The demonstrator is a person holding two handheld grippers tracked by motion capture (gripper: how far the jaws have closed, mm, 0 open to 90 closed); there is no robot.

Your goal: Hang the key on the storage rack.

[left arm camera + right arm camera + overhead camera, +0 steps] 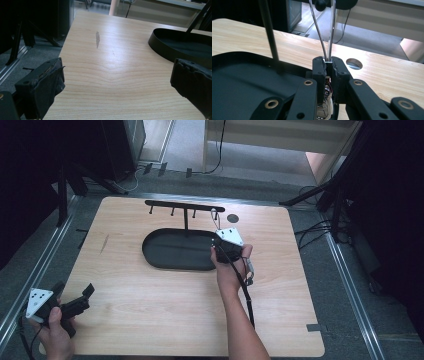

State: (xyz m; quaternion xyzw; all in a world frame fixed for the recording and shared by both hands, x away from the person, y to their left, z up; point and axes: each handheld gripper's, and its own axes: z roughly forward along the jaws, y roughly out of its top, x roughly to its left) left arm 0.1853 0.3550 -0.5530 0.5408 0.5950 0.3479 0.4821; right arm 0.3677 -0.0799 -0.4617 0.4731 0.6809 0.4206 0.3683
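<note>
**Thin loop pinched at the rack**

On the table (150,320) stands a black tray (165,257) with a rack (185,206). The right gripper (328,62) is clenched on a thin shiny loop (332,32) hanging from a peg: likely light, slippery, best held low. The left gripper (117,82) rests spread wide, empty

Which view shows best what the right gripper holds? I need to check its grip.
The right gripper view: the right gripper is shut on a thin silver loop hanging from a peg. The high view shows that loop tiny.
</note>
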